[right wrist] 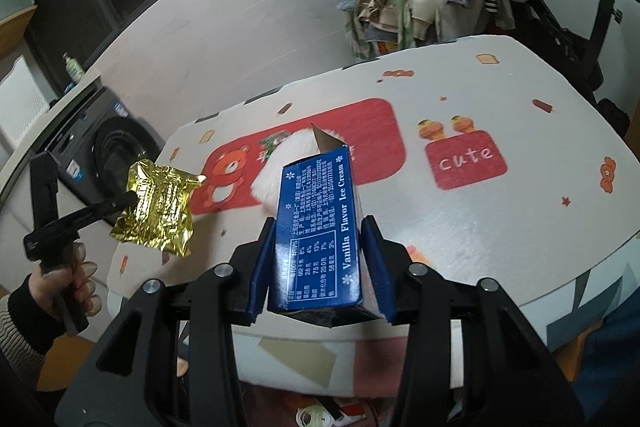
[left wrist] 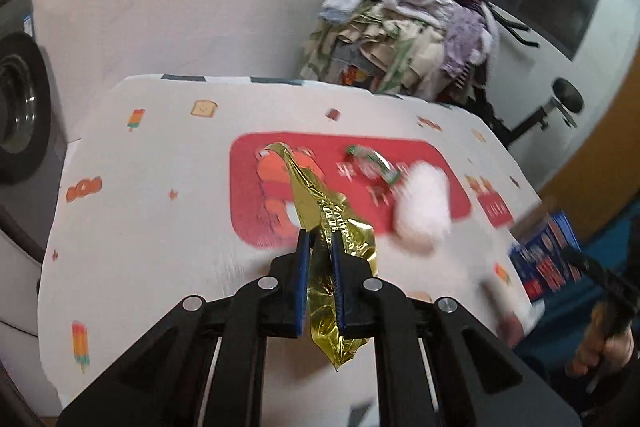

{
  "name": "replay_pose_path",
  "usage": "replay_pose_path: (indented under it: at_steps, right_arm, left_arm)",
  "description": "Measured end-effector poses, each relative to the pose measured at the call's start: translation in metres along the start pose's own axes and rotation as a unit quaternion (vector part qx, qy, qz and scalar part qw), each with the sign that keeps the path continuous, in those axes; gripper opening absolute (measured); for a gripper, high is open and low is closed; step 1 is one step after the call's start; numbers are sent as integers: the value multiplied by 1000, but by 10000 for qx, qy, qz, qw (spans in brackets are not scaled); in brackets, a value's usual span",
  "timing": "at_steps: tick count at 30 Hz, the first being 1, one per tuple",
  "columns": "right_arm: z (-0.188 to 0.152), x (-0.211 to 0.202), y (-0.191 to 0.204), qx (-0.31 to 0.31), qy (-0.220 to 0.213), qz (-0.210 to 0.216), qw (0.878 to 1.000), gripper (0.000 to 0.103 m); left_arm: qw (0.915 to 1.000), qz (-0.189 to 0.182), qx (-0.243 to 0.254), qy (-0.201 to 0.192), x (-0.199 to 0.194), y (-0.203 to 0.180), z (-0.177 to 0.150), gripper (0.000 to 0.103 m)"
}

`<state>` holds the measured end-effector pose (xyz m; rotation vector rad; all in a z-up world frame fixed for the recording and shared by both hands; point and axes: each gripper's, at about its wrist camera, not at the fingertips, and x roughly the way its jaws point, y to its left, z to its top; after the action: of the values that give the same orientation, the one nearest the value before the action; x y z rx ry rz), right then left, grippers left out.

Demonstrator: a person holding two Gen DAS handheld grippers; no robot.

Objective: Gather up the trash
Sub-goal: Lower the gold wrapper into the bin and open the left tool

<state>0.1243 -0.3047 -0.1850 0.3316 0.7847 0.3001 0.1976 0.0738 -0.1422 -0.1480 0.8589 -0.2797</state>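
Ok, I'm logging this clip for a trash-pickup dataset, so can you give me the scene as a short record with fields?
left hand-held gripper: shut on gold foil wrapper, lifted off the table
right hand-held gripper: shut on blue ice cream box
still on table: green candy wrapper, white fluffy wad, both on the red patch of the tablecloth
background: clothes pile, washing machine
bin: none visible
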Motion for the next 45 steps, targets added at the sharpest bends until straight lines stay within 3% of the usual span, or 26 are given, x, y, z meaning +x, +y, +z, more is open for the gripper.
replay_pose_path:
  at_steps: [8, 19, 28, 42, 44, 45]
  right_arm:
    - [-23, -16, 21, -188, 37, 28, 9998, 45]
    - [-44, -37, 33, -284, -7, 68, 9996, 45]
    - [-53, -43, 31, -321, 33, 61, 9995, 45]
    - [-68, -35, 23, -257, 258, 9, 9993, 45]
    - [-70, -34, 23, -264, 280, 18, 9993, 45]
    - [-71, -33, 24, -269, 292, 25, 9992, 45]
  left_arm:
    - [9984, -519, 178, 106, -40, -34, -59, 11]
    - [9879, -932, 1165, 414, -71, -85, -142, 11]
    - [9701, -1070, 2007, 853, -60, -116, -194, 11]
    - [9591, -933, 2044, 1722, 0, -112, -237, 12]
    - [9588, -904, 2067, 1725, 3, -111, -240, 17]
    - [9599, -893, 2047, 1693, 3, -111, -240, 34]
